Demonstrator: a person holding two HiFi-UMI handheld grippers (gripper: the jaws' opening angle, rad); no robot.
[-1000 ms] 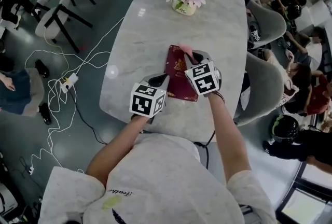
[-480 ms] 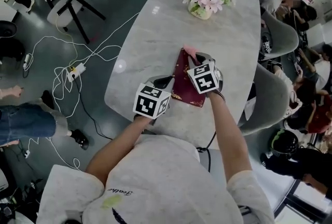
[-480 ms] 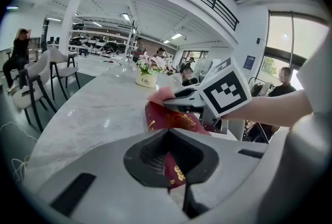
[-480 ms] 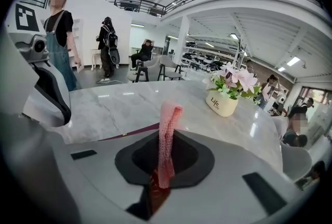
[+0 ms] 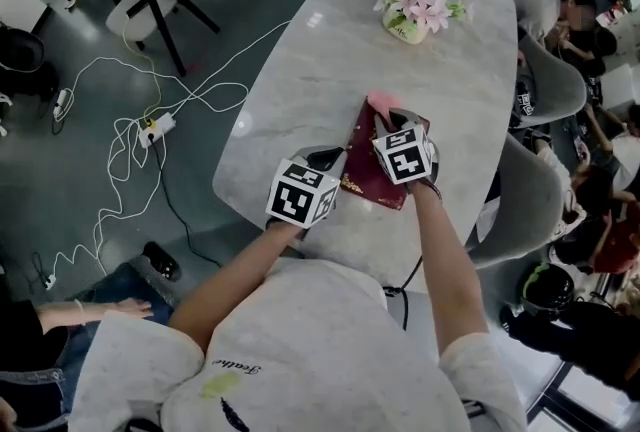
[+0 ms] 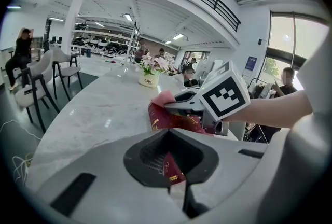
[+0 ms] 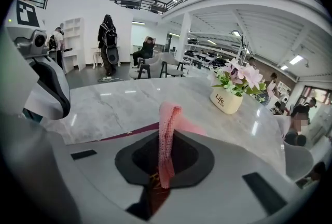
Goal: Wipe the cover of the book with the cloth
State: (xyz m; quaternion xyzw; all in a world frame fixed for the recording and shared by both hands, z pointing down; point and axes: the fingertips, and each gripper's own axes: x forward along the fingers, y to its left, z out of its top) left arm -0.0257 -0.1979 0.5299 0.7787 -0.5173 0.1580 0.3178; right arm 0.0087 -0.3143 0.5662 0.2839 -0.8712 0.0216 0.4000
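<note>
Two grippers at work | left gripper (image 5: 330,160) clenched on book (image 5: 366,170), at its 8 o'clock corner | right gripper (image 5: 388,120) grasping pink cloth (image 5: 381,103) over book's 12 o'clock end | book on marble table (image 5: 320,50), 6 o'clock of flower pot (image 5: 412,18)

The book (image 5: 368,167) lies on the table (image 5: 320,70), flowerpot (image 5: 405,28) behind it.

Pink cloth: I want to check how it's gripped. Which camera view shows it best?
The right gripper view: the pink cloth stands upright, pinched in the right gripper. The head view shows only a pink tip past that gripper. The left gripper view shows a small corner over the dark red book.
</note>
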